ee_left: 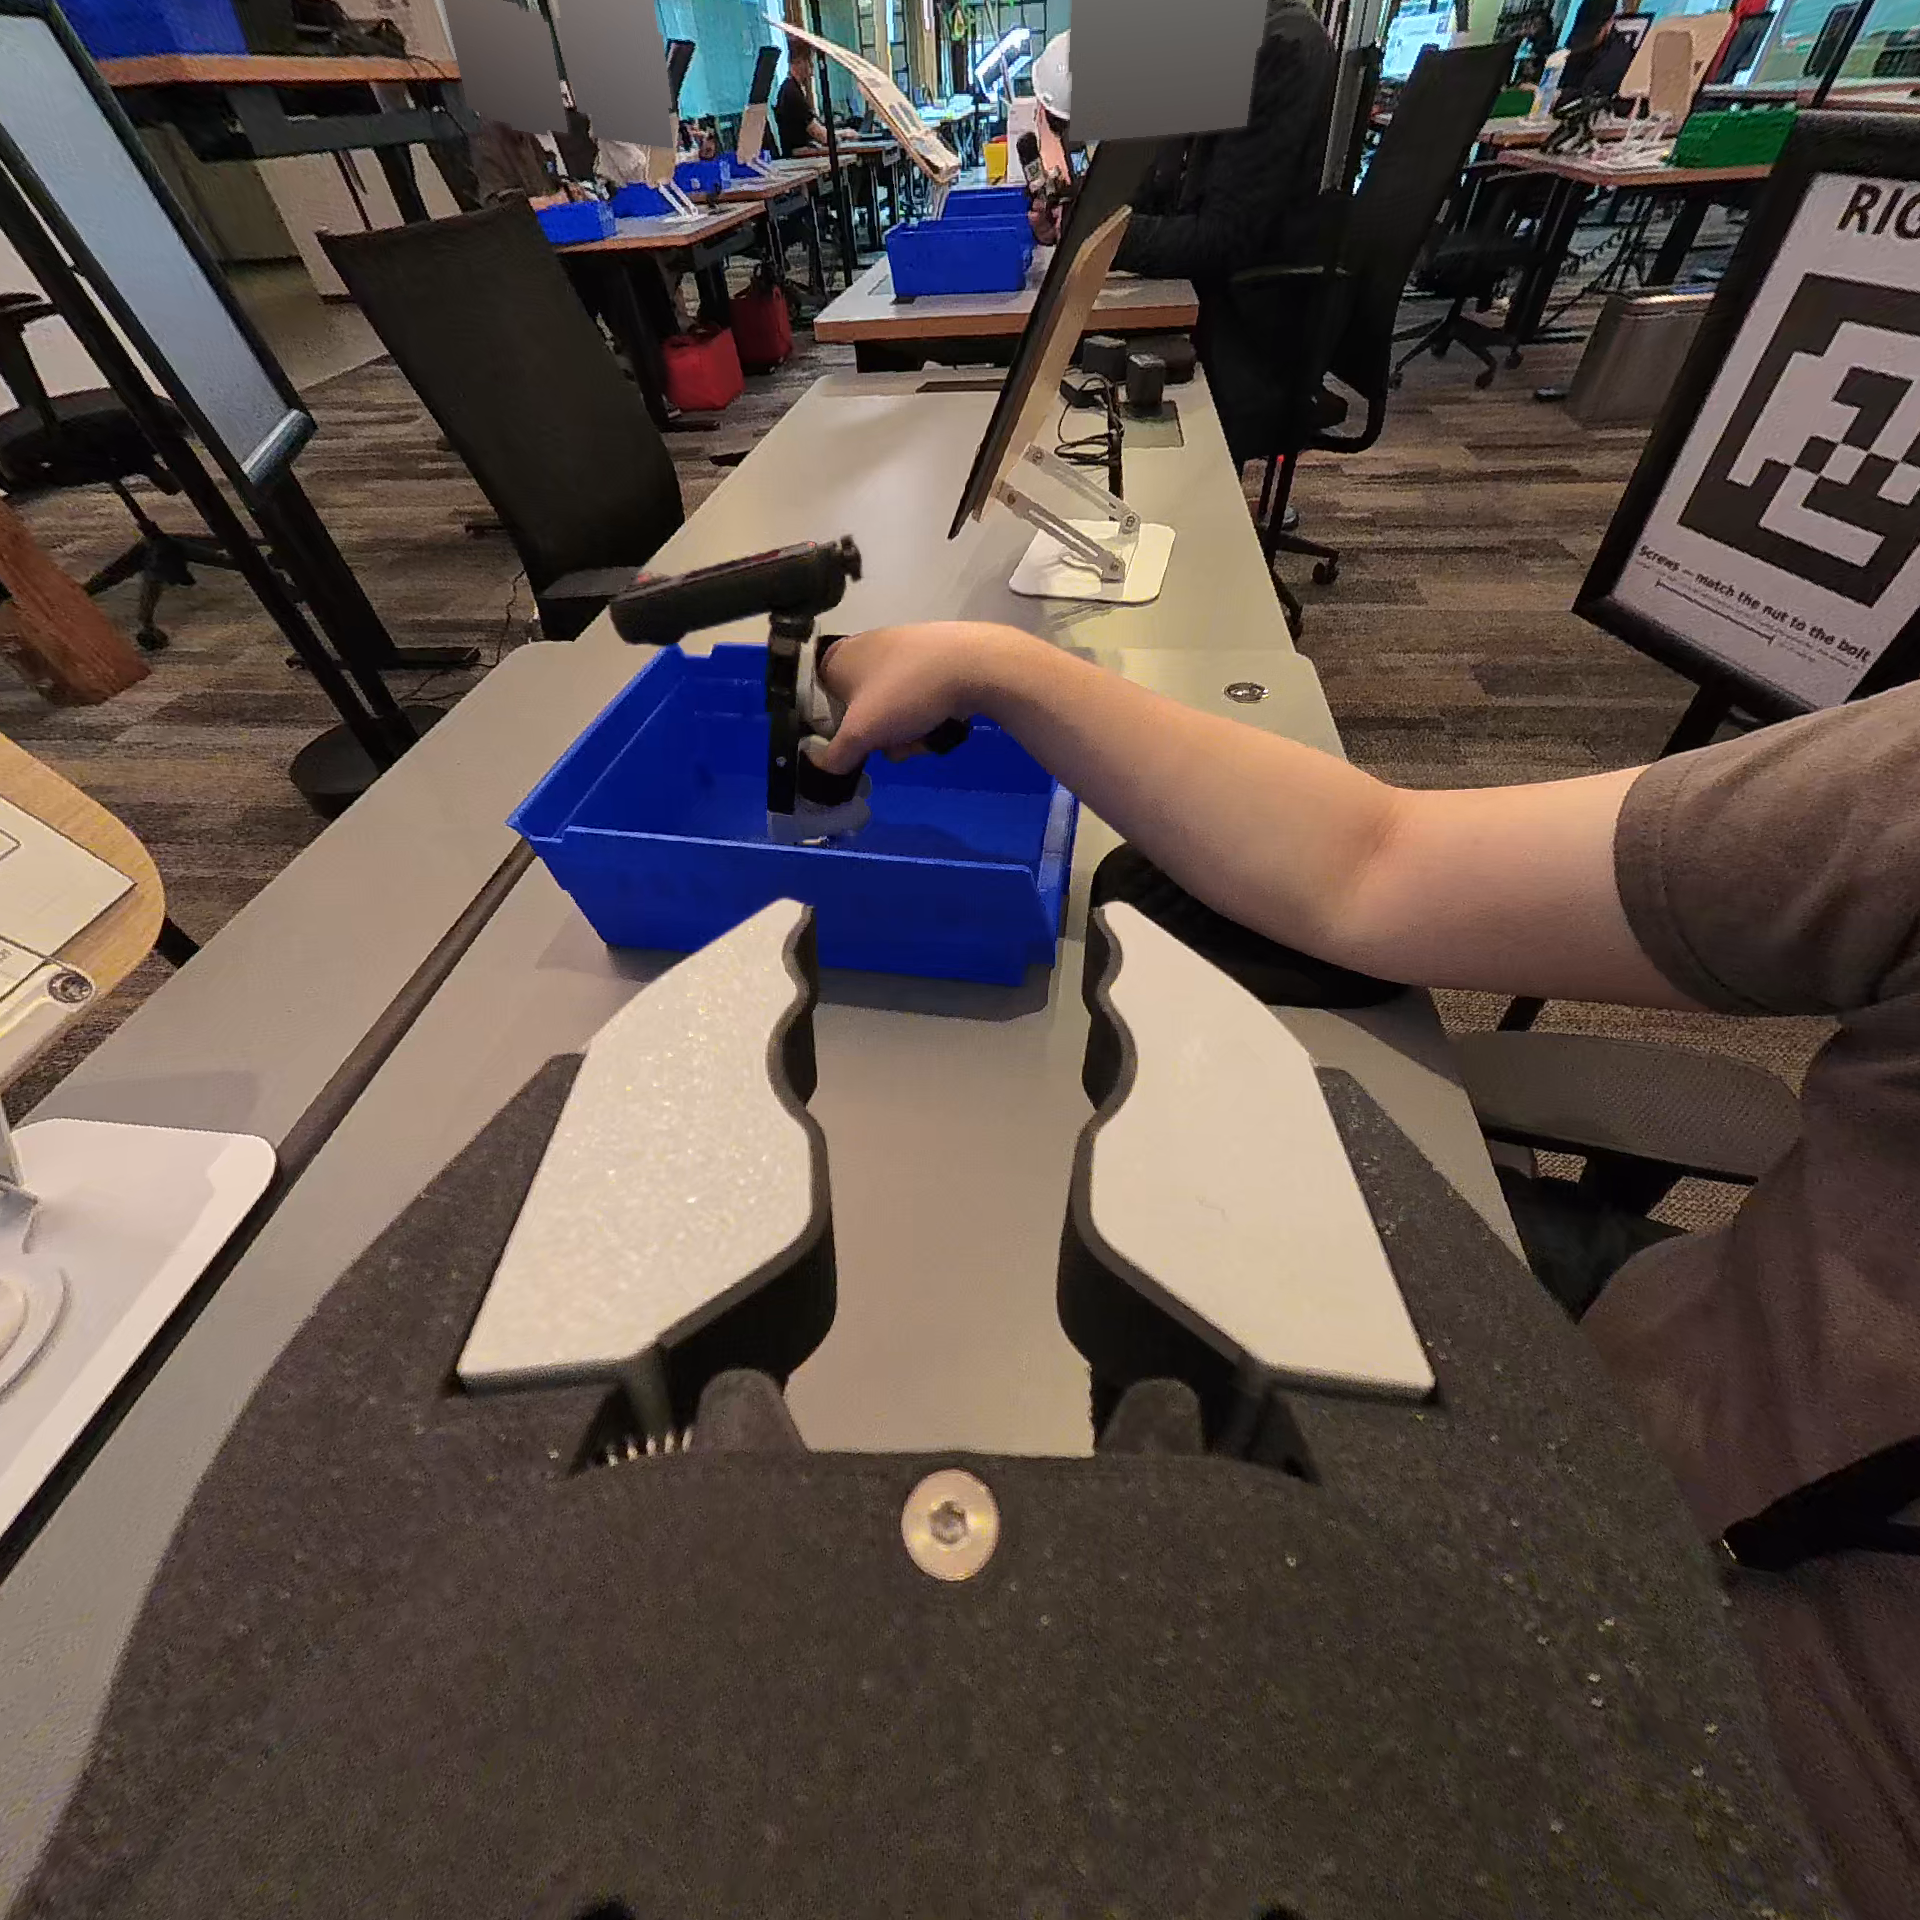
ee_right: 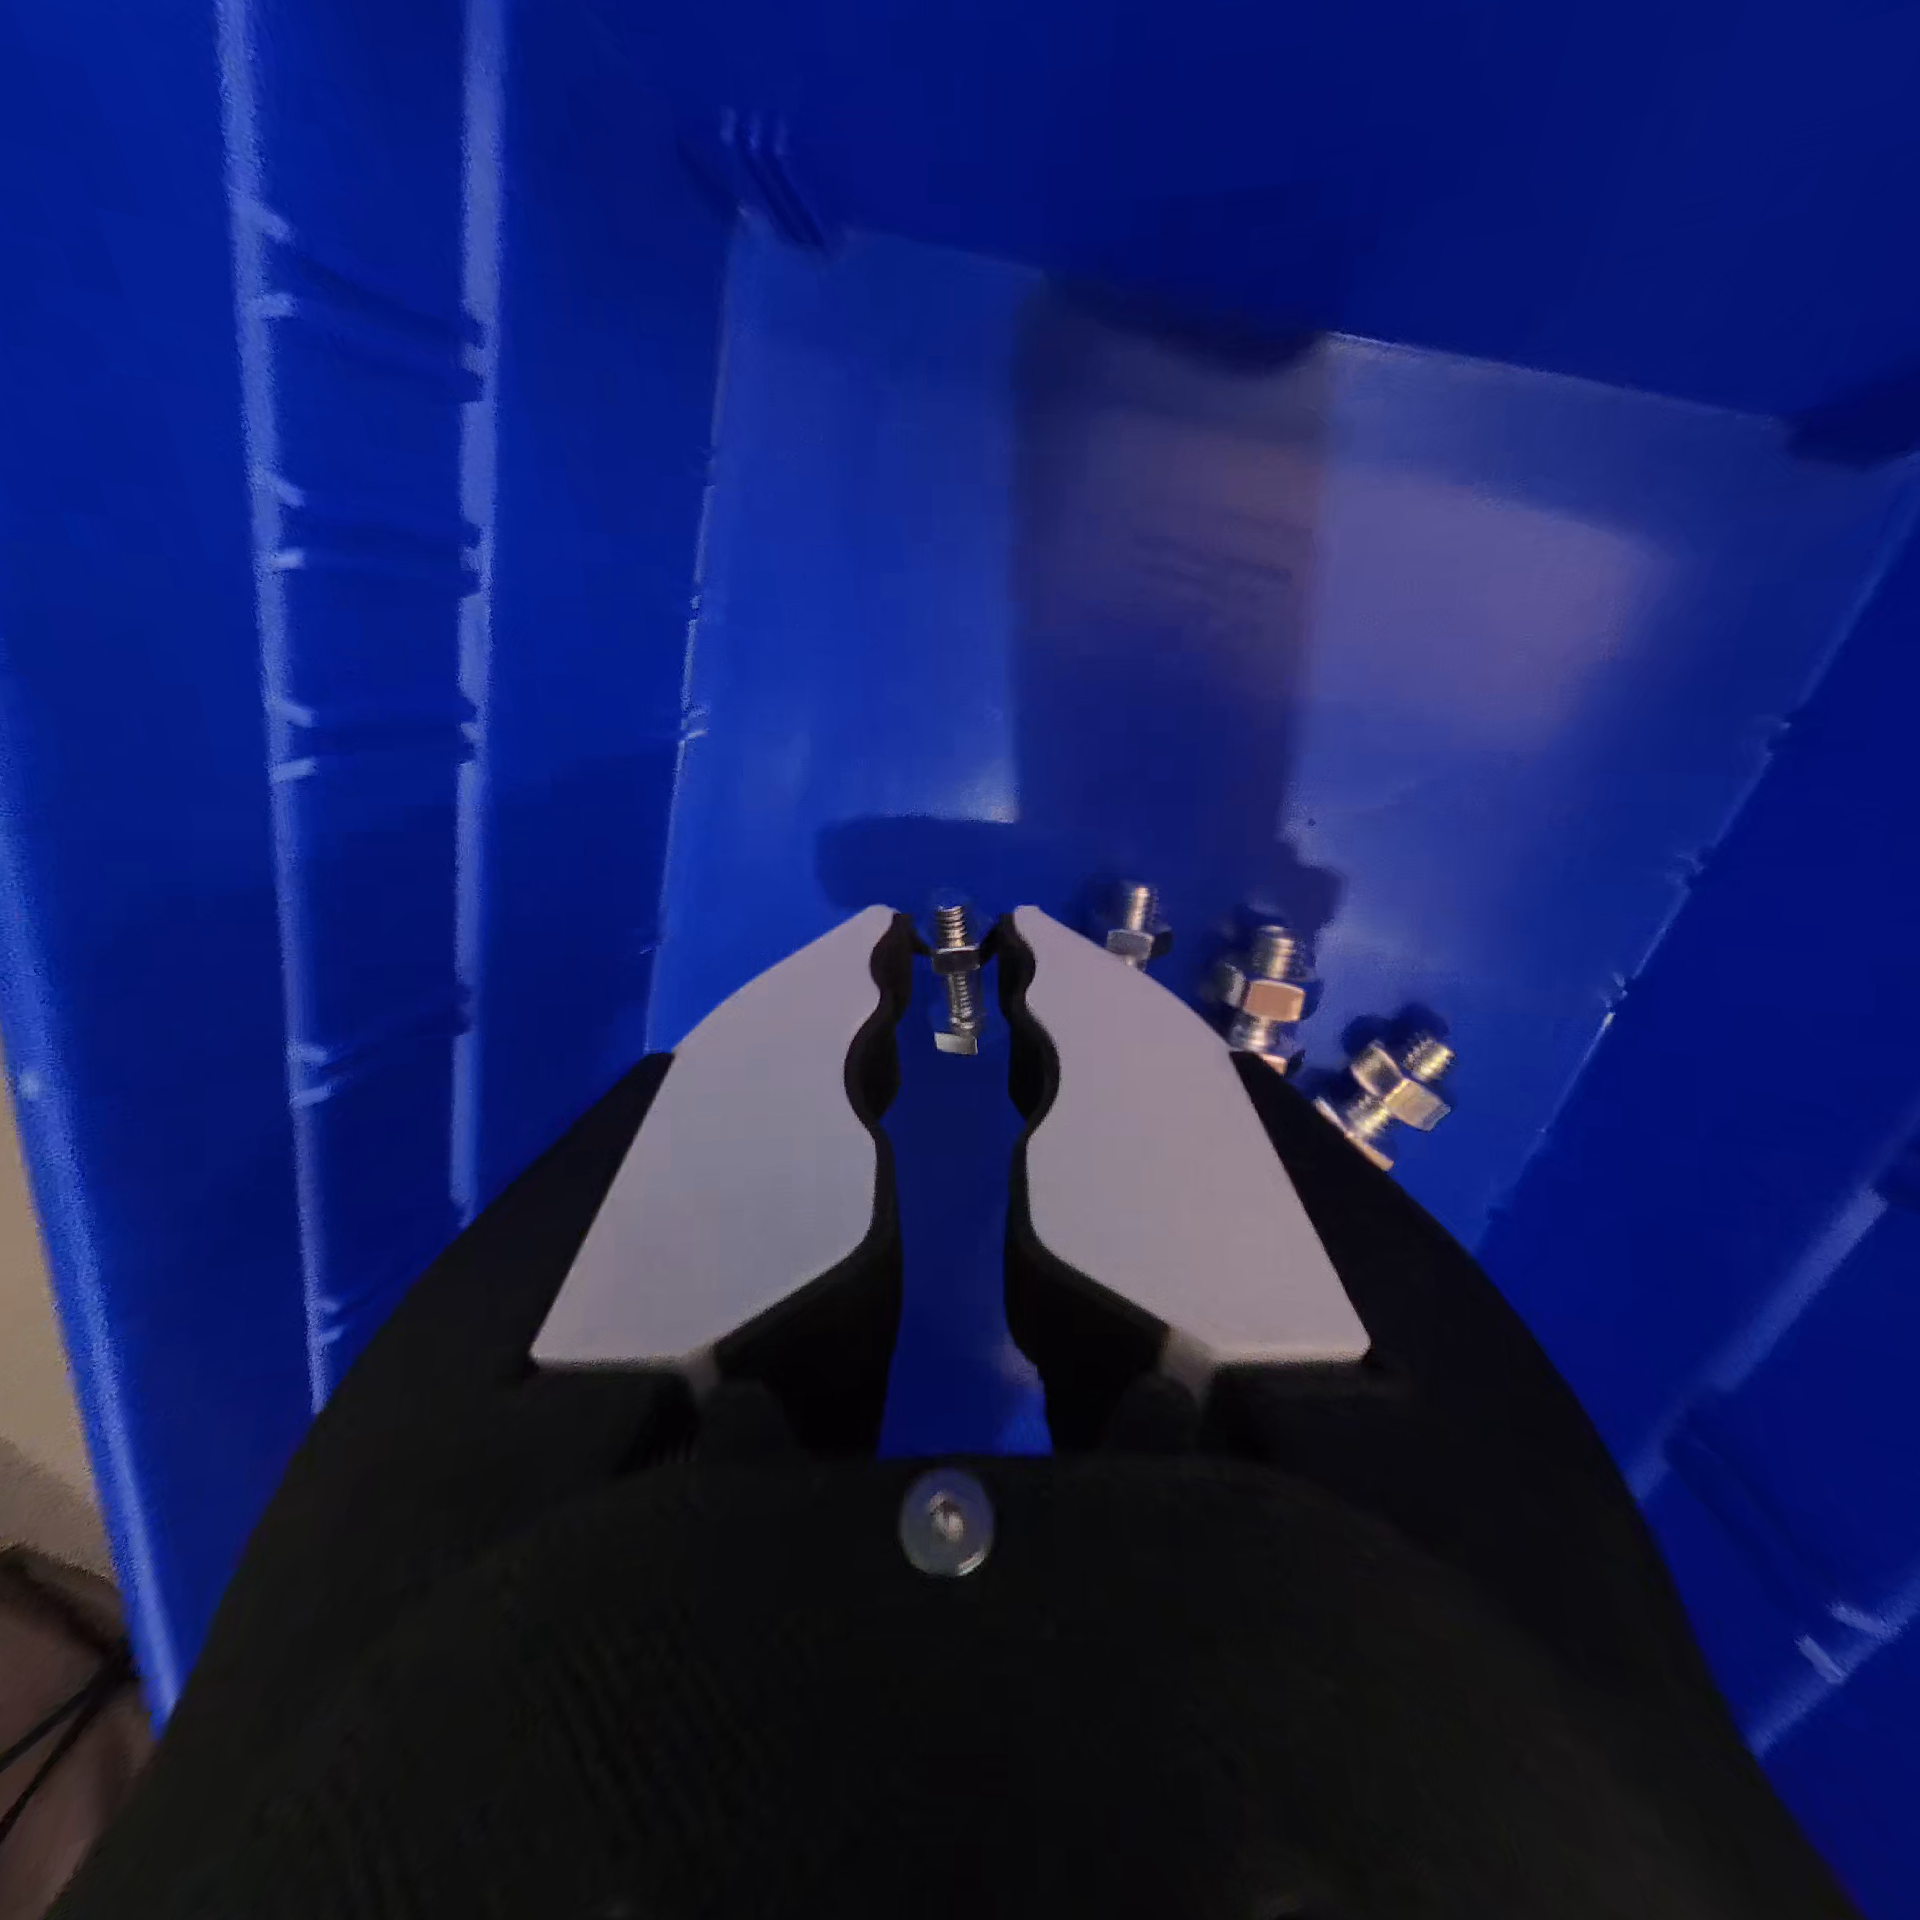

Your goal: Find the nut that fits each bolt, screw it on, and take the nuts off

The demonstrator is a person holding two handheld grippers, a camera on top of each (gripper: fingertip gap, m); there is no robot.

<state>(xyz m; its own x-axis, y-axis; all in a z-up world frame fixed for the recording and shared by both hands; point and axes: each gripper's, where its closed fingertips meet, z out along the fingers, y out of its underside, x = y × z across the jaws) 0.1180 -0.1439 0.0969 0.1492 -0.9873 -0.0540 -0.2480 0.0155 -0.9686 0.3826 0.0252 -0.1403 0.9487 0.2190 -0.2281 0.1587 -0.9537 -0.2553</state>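
**benchrat:** Left wrist view first. The left gripper (ee_left: 948, 940) hangs above the grey table (ee_left: 914, 499) with its jaws spread wide and nothing between them. The blue bin (ee_left: 831, 904) sits just past its fingertips. A person's hand (ee_left: 894, 691) has the right gripper (ee_left: 816, 821) plunged nose-down into that bin, so the right one is clearly the nearer tool. Can't see any hardware from here, the bin wall hides it.

**m6_or_bust:** And the right wrist view?

**benchrat:** That's the useful one. You're looking down onto the bin floor (ee_right: 1143, 623). A small bolt (ee_right: 953, 982) with a nut on it lies right between the right gripper's (ee_right: 953, 925) fingertips. Its long axis runs roughly along the fingers, threaded end pointing away from the camera, head towards the palm. The jaws are nearly closed, only a narrow slot left, and they flank the nut. Whether the pads actually touch it, I can't tell; there's blur and it's super tight.

**m6_or_bust:** Anything else in there?

**benchrat:** Three more bolt-and-nut pairs off to the right on the floor: second bolt (ee_right: 1132, 925) partly hidden behind the right finger, third bolt (ee_right: 1262, 992) just beside it, fourth bolt (ee_right: 1387, 1086) nearest the wall.

**m6_or_bust:** So the next move?

**benchrat:** My guess: pinch across the nut and lift. Since the bolt lies lengthwise in the slot, it could swivel if the squeeze lands off-centre.
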